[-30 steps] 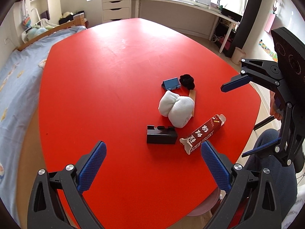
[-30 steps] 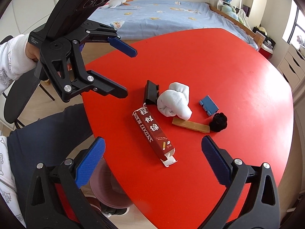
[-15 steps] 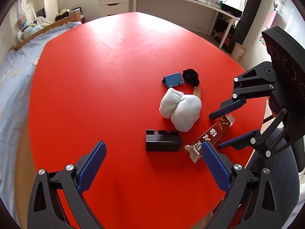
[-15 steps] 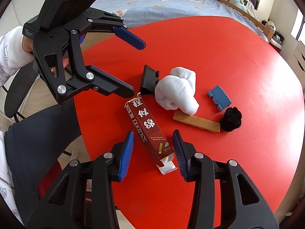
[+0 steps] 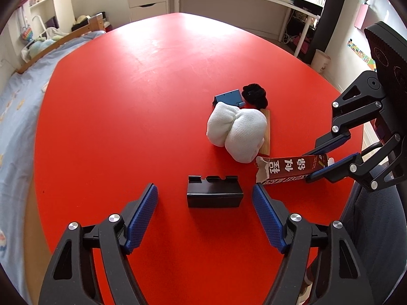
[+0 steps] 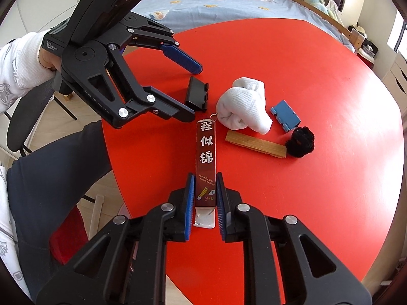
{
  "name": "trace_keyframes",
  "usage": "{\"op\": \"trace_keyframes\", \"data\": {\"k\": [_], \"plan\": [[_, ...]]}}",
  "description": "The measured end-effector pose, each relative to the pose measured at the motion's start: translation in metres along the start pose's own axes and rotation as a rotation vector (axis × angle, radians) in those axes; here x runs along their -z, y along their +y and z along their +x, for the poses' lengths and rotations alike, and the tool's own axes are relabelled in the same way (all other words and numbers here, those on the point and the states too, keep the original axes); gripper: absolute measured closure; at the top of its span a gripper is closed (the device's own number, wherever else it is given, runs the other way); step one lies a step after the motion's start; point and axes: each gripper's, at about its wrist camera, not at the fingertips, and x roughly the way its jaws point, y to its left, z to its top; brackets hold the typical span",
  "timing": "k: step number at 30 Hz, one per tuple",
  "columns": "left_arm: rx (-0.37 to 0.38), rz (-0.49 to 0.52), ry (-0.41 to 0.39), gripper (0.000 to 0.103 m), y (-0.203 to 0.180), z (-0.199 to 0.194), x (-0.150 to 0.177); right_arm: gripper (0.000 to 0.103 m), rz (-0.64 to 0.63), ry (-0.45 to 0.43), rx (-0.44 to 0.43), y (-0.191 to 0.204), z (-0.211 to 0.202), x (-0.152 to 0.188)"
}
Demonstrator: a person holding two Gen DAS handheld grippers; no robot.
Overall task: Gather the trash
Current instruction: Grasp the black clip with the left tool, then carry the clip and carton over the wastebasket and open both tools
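A long brown carton [image 6: 206, 152] with white characters and a torn end lies on the red table [image 5: 114, 106]. My right gripper [image 6: 205, 180] is shut on its near end; the left wrist view shows this gripper [image 5: 307, 166] clamping the carton [image 5: 287, 170]. A small black box [image 5: 213, 198] sits just ahead of my left gripper [image 5: 204, 190]. Its jaws are closing with the box between them, and the pads stand apart from it. The right wrist view shows the left gripper [image 6: 193, 93] hovering over the black box [image 6: 195, 99].
Beside the carton lie a white sock bundle [image 5: 236, 132], a wooden strip [image 6: 255, 145], a small blue box [image 6: 285, 114] and a black fuzzy ball [image 6: 301, 142]. The table edge runs close by, with a person's dark trouser leg [image 6: 63, 172] and a chair [image 6: 23, 124] beyond.
My right gripper went from wide open to shut on the carton's near end, and the carton swung round. My left gripper sank towards the black box and its jaws narrowed.
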Motion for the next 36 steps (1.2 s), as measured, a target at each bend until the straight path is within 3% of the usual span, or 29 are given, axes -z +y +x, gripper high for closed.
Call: {"op": "trace_keyframes", "data": {"k": [3, 6, 22, 36], "plan": [[-0.003, 0.002, -0.001, 0.043, 0.000, -0.001, -0.002, 0.087, 0.005, -0.001, 0.001, 0.001, 0.000, 0.000], [-0.010, 0.005, 0.005, 0.064, -0.001, -0.002, -0.004, 0.087, 0.008, 0.001, 0.002, 0.001, 0.000, 0.000], [-0.002, -0.038, -0.028, 0.064, -0.004, -0.024, 0.007, 0.088, 0.067, -0.045, 0.054, 0.007, -0.015, 0.010], [-0.021, -0.037, -0.098, 0.064, -0.041, -0.071, 0.031, 0.087, 0.195, -0.188, 0.157, 0.034, -0.071, 0.032]]}}
